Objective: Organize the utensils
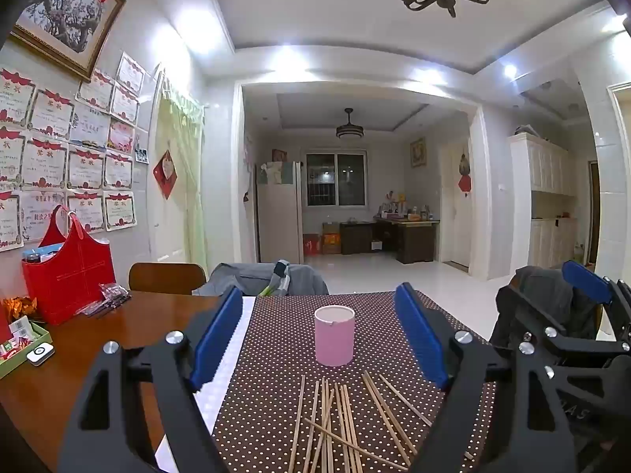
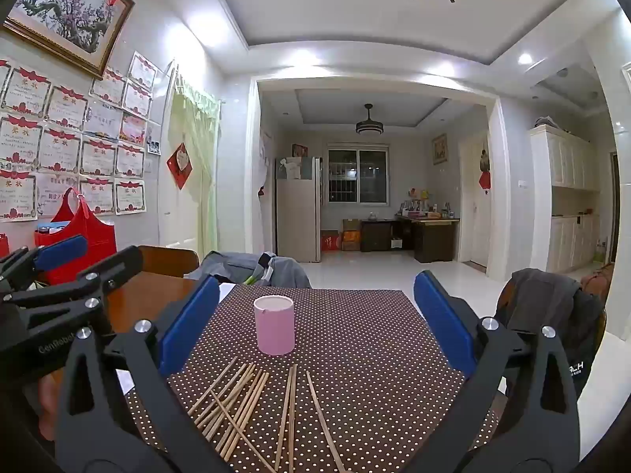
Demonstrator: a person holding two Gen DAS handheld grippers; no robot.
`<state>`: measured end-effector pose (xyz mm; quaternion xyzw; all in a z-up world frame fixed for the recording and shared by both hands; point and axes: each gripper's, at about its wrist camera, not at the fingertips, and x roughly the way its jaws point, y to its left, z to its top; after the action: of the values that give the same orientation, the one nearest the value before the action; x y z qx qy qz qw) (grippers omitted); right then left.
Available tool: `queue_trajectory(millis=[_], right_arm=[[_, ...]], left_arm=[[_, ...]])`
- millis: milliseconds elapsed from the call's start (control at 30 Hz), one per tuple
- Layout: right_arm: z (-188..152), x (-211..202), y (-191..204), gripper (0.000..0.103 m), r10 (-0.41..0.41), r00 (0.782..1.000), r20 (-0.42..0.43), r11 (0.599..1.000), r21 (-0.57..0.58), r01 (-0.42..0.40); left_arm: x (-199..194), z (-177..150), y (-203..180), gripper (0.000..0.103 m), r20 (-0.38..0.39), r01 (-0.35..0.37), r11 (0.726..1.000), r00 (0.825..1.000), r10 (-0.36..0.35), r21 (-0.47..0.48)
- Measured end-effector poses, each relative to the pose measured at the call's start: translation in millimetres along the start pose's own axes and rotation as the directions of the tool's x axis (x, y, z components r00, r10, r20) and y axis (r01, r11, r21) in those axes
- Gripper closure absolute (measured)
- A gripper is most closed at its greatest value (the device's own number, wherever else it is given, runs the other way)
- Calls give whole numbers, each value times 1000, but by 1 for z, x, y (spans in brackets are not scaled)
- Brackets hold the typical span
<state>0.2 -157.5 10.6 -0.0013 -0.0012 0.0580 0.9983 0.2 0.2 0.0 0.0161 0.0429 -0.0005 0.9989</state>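
From the left wrist view, the left gripper (image 1: pixel 319 335) is held level above the near edge of the desk (image 1: pixel 79 374), pointing straight across it toward the room beyond. Its two blue pads (image 1: pixel 219 335) stand spread wide with nothing between them. Framed in that gap, a pink cup (image 1: pixel 334 335) stands upright on a brown dotted cloth (image 1: pixel 276 335), and a loose scatter of wooden chopsticks (image 1: pixel 343 421) lies flat on the cloth just in front of the cup, some crossing one another, none touching the gripper. The right gripper (image 1: pixel 583 291) shows at the right edge, beside a chair draped with dark clothing. A red bag (image 1: pixel 69 276) stands at the far left of the desk.

From the right wrist view, the right gripper (image 2: pixel 315 327) is likewise level and aimed forward, its blue pads (image 2: pixel 443 323) set wide apart and empty. The pink cup (image 2: pixel 274 325) sits left of the middle of the gap, on the dotted cloth (image 2: pixel 355 335). The chopsticks (image 2: pixel 252 410) lie fanned out on the cloth in front of the cup, between the two fingers but below them and untouched. The left gripper (image 2: pixel 51 268) appears at the left edge, in front of the red bag (image 2: pixel 90 236).
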Motion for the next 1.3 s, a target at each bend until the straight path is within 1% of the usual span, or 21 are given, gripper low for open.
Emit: queue_trajectory(millis=[567,1300], right_arm=[[-1,1,1,6,1,1000,-17,1000,10,0],[-1,6,-8,6,-1,1000,-22,1000,17,1]], left_arm=[[0,0,0,25,-2,0,1000,1000,0,6],[0,0,0,25,-3,1,1000,1000,-1,8]])
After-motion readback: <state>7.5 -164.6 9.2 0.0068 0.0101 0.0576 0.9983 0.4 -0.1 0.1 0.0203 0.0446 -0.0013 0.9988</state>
